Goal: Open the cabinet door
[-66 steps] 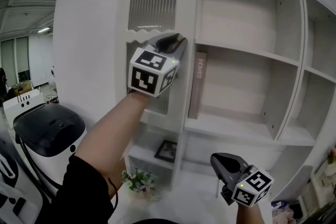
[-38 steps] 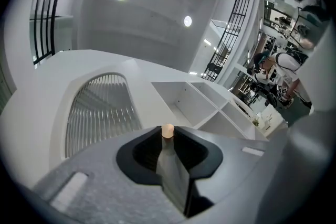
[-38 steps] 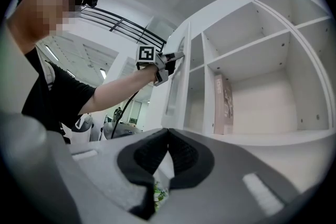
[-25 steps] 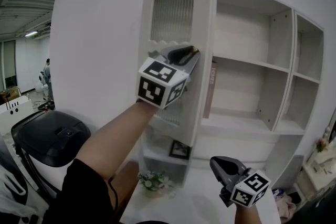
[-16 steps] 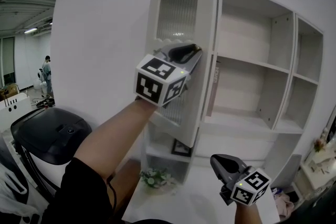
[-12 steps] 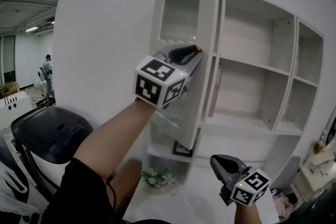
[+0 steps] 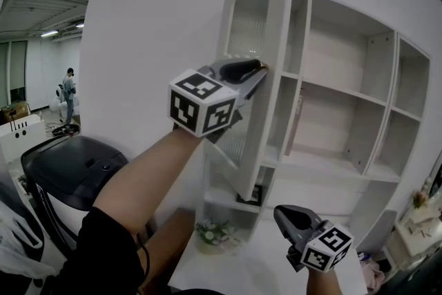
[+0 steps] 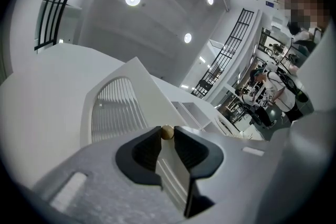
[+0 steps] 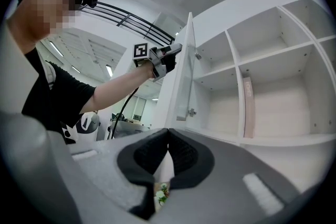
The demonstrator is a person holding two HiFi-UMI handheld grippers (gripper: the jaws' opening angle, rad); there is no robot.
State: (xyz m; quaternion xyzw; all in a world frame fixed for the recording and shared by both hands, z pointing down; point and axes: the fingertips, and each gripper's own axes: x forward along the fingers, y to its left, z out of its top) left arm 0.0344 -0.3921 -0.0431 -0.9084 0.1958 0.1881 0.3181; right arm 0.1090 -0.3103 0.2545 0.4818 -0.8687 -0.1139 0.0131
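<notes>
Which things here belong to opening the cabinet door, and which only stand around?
In use: cabinet door, its knob, left gripper shut on the knob.
Standing around: book, flowers, black appliance, right gripper, shut and empty.

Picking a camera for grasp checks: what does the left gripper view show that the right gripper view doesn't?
Only the left gripper view: the left gripper shut on the small round knob, plus the door front's arched ribbed pane. Only the right gripper view: the right gripper shut and empty, a pink book standing on a shelf, flowers below, the person's arm. Both: the white cabinet door, partly open, and the open shelves.
</notes>
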